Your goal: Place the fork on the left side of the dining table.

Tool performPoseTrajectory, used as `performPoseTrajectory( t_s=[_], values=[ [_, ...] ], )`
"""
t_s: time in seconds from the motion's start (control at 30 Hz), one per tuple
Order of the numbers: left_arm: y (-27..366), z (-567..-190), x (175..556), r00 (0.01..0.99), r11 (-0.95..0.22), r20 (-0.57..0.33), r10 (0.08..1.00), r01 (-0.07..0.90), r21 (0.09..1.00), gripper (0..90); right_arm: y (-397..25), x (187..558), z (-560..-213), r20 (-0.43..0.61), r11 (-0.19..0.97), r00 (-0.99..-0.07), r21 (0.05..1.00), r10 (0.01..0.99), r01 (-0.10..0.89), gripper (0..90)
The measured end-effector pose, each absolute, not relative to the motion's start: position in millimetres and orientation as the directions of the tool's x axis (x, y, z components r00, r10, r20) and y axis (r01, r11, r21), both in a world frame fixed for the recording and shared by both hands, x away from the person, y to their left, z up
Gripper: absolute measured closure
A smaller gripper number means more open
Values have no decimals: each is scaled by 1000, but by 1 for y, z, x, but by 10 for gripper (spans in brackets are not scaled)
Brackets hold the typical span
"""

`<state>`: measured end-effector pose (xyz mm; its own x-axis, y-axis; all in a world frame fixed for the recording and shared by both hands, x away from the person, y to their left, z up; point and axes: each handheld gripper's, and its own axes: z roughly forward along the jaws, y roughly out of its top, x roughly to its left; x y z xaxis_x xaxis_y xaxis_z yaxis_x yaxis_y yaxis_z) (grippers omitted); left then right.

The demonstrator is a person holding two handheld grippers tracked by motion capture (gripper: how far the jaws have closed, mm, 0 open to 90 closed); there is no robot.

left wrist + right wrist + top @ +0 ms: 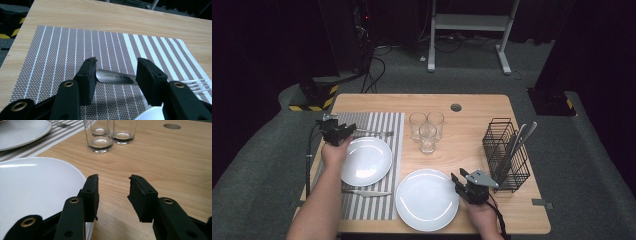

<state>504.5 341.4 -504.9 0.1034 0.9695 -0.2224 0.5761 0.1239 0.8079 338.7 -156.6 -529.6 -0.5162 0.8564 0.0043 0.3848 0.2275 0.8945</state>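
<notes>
1. On the striped mat (377, 125) at the far left of the counter (472, 107), my left tool (116, 75) has its jaws spread on either side of the fork's (117, 78) handle. The pads are not yet touching the metal.
2. That fork lies flat across the mat, just beyond the left plate (364, 160), with its tines pointing right. I come at the handle end because, as I judge it, there is more to grip there.
3. My right tool (113, 195) waits near the right edge of the counter with its jaws spread and nothing between them. It sits just right of the near plate (37, 185), low over bare wood.
4. Beyond it stand three glasses (100, 135), well apart from either tool, so neither arm crowds them.
5. A knife (367, 192) lies on the mat's near side, and a wire basket (507, 150) with cutlery stands at the right.
</notes>
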Motion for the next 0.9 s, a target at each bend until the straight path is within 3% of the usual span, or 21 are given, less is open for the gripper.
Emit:
performPoseTrajectory(
  t_s=[0.67, 0.9],
  values=[
    [344, -499, 503, 87, 141, -221, 971, 540, 830, 512, -156, 338, -530, -1, 233, -520, 895, 854, 381, 589],
    [347, -498, 500, 80, 121, -198, 977, 558, 821, 595, -156, 339, -530, -1, 233, -520, 895, 854, 381, 589]
  ],
)
